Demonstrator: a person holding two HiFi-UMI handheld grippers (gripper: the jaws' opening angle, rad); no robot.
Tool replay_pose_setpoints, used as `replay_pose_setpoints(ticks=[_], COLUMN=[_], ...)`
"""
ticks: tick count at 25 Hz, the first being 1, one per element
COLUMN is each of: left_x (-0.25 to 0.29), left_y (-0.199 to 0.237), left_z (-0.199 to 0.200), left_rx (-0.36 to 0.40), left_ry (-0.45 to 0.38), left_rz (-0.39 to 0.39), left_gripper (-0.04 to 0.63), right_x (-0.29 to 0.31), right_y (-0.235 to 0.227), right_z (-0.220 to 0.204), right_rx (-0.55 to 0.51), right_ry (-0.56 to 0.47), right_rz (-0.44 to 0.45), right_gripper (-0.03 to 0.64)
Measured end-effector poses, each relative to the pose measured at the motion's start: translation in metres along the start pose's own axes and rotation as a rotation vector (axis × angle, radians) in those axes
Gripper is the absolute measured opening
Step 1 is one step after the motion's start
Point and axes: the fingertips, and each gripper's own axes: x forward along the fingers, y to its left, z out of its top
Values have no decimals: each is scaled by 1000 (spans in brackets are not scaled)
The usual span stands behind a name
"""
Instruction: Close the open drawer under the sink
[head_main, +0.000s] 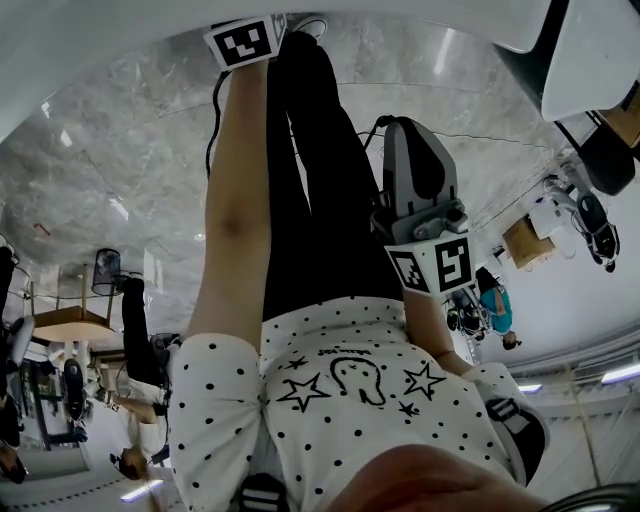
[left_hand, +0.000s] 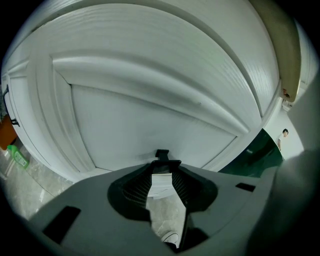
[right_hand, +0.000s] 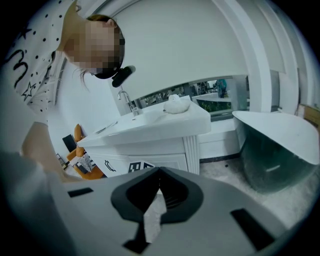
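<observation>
The left gripper (left_hand: 162, 169) is held just before the drawer front (left_hand: 150, 120), jaws spread, nothing pinched. The right gripper (right_hand: 159, 175) is held well back, jaws pressed together. A square, steady push at mid-panel is advised.

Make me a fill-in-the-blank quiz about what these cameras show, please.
The left gripper holds its fingers ____, with nothing between them.
On the white sink cabinet stands a curved metal ____.
The person's white polka-dot shirt shows black dots and five-pointed ____.
Missing words: apart; tap; stars.
</observation>
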Motion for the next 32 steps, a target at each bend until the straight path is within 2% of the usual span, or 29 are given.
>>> replay_pose_setpoints(ticks=[15, 23, 32], left_x=[2, -5, -11], left_y=[-7, -9, -11], left_z=[7, 6, -7], left_rx=[3, 36, 54], left_ry=[-23, -13, 6], left_rz=[-9, -16, -26], left_gripper=[132, 132, 166], right_x=[-15, -23, -22], right_y=[1, 5, 8], right_z=[-9, -3, -1], right_rx=[16, 7, -5], right_ry=[-6, -19, -20], right_rz=[16, 26, 40], right_gripper=[14, 14, 14])
